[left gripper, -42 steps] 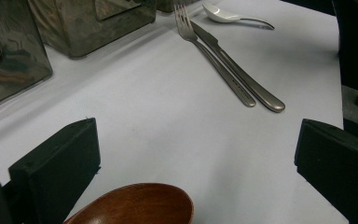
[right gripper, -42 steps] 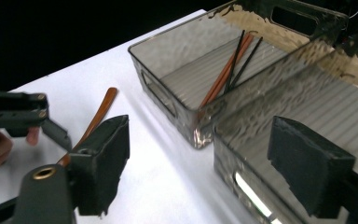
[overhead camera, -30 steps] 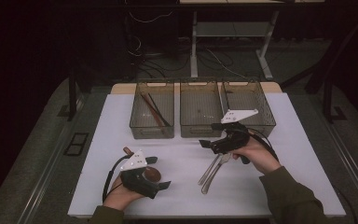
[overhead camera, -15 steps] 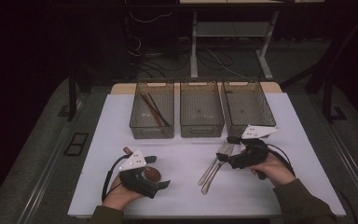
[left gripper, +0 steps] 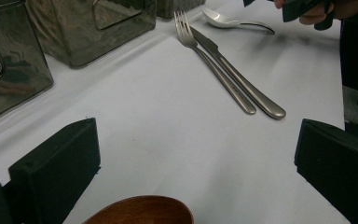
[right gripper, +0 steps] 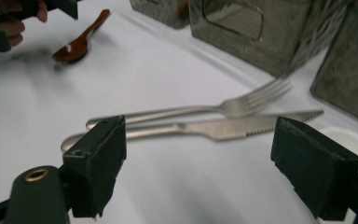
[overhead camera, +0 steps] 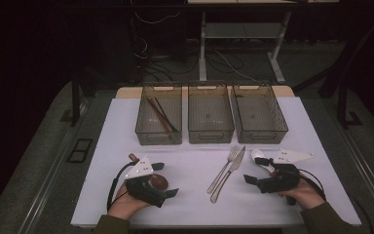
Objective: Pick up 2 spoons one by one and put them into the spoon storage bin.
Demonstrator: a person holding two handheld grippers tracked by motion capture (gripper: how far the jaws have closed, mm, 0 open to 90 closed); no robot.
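Low over the white table (overhead camera: 195, 165), both hand-held grippers, left (overhead camera: 168, 180) and right (overhead camera: 258, 170), gaping wide, empty, facing inward.

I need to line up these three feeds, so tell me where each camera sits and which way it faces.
High view: above the person's side, looking forward and down on the table; both hands and grippers show.
Left gripper view: rides the left gripper, faces fork and knife; own jaws show.
Right gripper view: rides the right gripper, faces the same cutlery; own jaws show.
All three share fork and knife.

Grippers: left gripper (overhead camera: 164, 179) and right gripper (overhead camera: 256, 170) — black bodies, pale three-cornered top plates
Cables: black
Sleeves: olive — dark
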